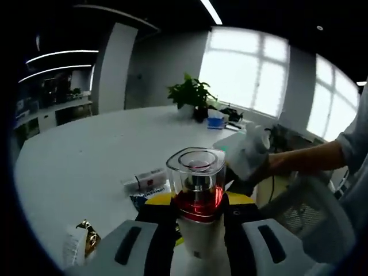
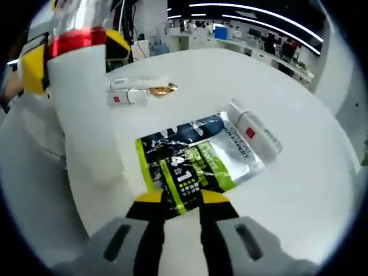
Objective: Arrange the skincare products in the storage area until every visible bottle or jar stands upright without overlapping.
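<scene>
My left gripper point(image 1: 199, 202) is shut on a white bottle point(image 1: 196, 172) with a clear cap and a red band, held upright above the white table point(image 1: 86, 149). The same bottle point(image 2: 83, 109) and the left gripper point(image 2: 76, 54) loom at the upper left of the right gripper view. My right gripper point(image 2: 183, 199) is closed on the near edge of a flat green, black and silver packet point(image 2: 192, 158) lying on the table. One white tube point(image 2: 256, 133) with a red mark lies at the packet's far corner. Another white tube point(image 2: 129, 92) lies farther off, also seen past the bottle point(image 1: 146, 180).
A gold sachet point(image 2: 162, 88) lies by the far tube, and a gold sachet point(image 1: 87, 234) shows near the left jaw. A person's forearm point(image 1: 305, 156) reaches in from the right. A potted plant point(image 1: 190, 95) and small items stand at the table's far edge.
</scene>
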